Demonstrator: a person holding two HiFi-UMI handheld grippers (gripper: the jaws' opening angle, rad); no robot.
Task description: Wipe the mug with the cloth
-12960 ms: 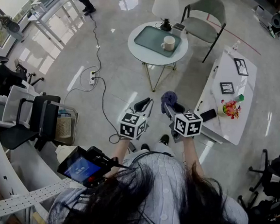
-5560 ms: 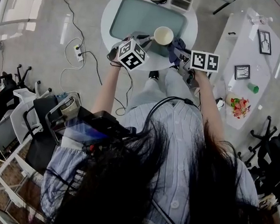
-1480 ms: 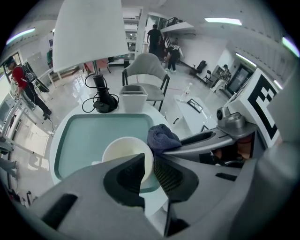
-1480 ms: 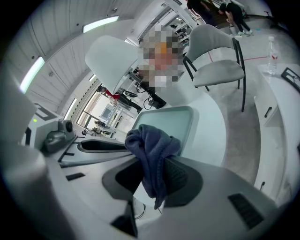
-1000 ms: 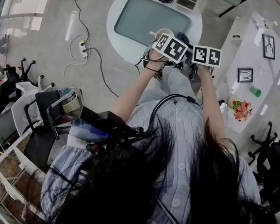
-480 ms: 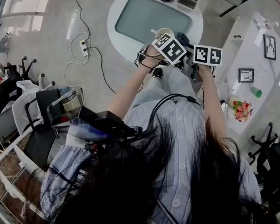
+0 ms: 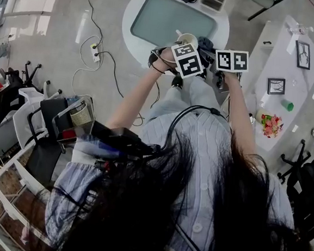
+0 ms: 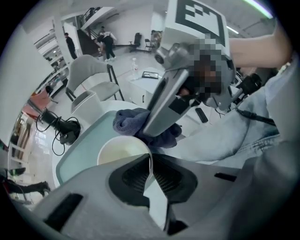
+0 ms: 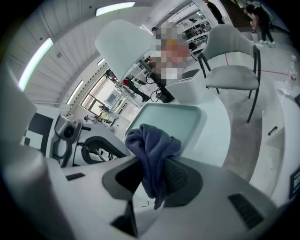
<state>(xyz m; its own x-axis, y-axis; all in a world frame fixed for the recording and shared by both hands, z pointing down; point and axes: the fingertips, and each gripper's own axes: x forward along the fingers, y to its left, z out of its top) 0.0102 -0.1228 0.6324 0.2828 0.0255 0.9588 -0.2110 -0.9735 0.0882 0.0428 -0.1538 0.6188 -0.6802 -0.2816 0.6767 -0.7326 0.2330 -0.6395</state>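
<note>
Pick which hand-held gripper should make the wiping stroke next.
Right. The right hand-held gripper is shut on the cloth, which sits close beside the mug. The left hand-held gripper is shut on the mug's wall, so it is probably best left steadying it.

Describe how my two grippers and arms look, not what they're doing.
Left gripper and right gripper: grey bodies, tongs with black ribbed pads, each topped by a white cube with black square markers. Pale blue striped shirt, forearms bare, a black cable over it.
</note>
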